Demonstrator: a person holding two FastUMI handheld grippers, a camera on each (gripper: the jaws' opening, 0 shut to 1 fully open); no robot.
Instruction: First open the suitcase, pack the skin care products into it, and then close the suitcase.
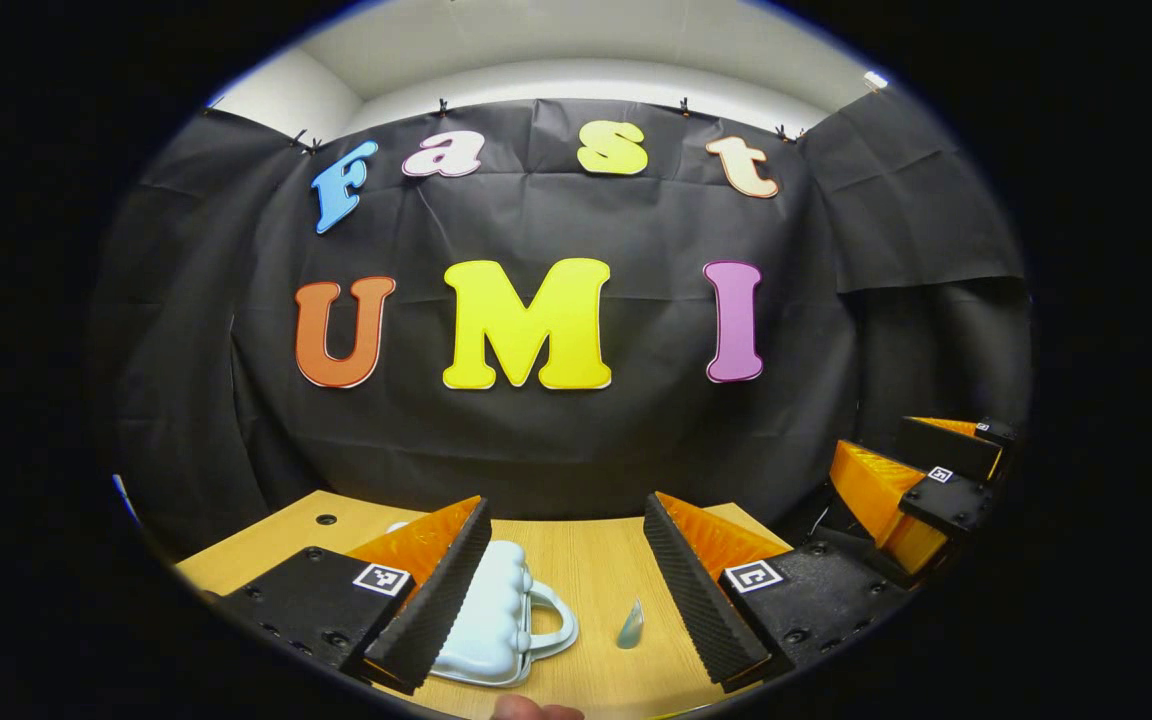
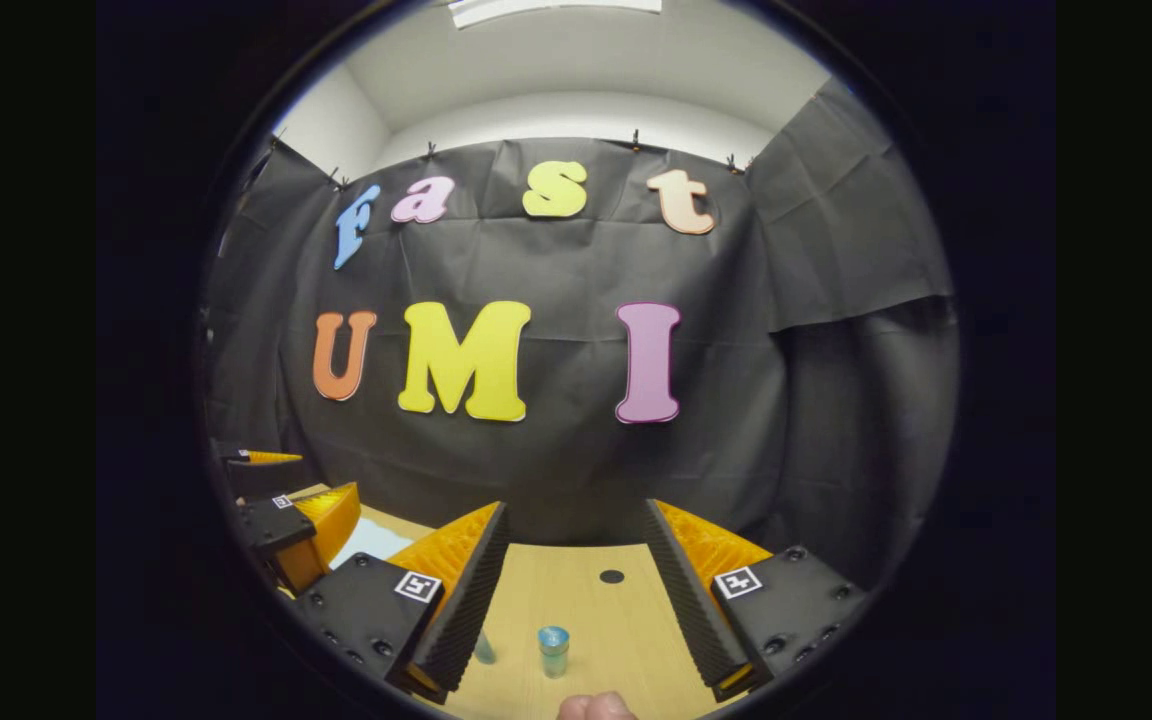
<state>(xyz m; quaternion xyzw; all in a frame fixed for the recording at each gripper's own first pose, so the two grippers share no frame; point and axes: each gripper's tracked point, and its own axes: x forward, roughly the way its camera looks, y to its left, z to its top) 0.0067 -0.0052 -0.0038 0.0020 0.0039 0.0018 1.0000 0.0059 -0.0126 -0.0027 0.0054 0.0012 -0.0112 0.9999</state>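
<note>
Lying shut on the worktop (image 1: 586, 570), the suitcase (image 1: 491, 615) sits just under the left claw (image 1: 566, 590) (spread wide, holding nothing), nearer than the right claw (image 2: 576, 600).

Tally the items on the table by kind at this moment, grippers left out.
Suitcase, pale, closed: 1
Small clear tube: 1
Little bottle with blue cap: 1
Total: 3

Bare table (image 2: 626, 620) right of small bottle (image 2: 553, 650) (suitcase (image 1: 486, 615) left).
</note>
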